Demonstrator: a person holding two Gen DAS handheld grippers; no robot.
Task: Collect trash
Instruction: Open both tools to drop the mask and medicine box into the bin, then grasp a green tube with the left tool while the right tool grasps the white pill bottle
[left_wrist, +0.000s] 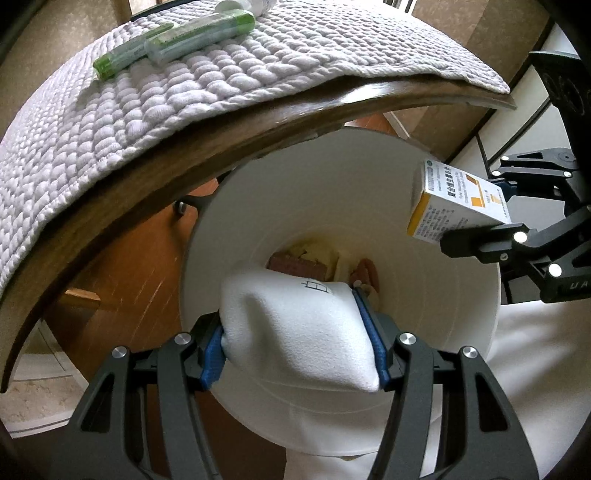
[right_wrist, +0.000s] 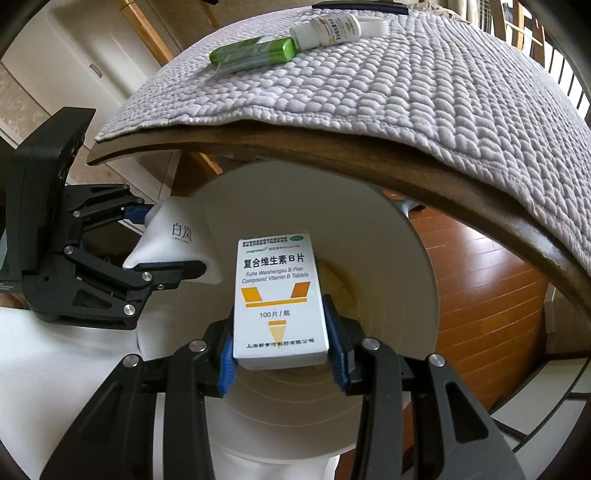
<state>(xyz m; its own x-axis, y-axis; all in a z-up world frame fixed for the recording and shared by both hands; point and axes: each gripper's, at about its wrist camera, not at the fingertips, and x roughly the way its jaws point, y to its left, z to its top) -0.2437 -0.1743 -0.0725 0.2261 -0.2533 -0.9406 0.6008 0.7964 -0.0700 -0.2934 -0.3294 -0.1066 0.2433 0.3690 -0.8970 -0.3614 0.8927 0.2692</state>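
the left gripper (left_wrist: 295, 339) pinches a white soft packet (left_wrist: 295, 332) between its blue pads, holding it over the open mouth of a white bin (left_wrist: 369, 177). the right gripper (right_wrist: 282, 350) clamps a white and orange tablet box (right_wrist: 280, 295) by its sides, upright, above the same bin (right_wrist: 388, 258), just beside the packet (right_wrist: 177, 240). scraps lie at the bin's bottom. the bin stands below the edge of a wooden table (left_wrist: 147, 184). on the table's quilted mat (right_wrist: 406, 92) lie green tubes (right_wrist: 255, 53) and a small white bottle (right_wrist: 328, 31) near the far edge.
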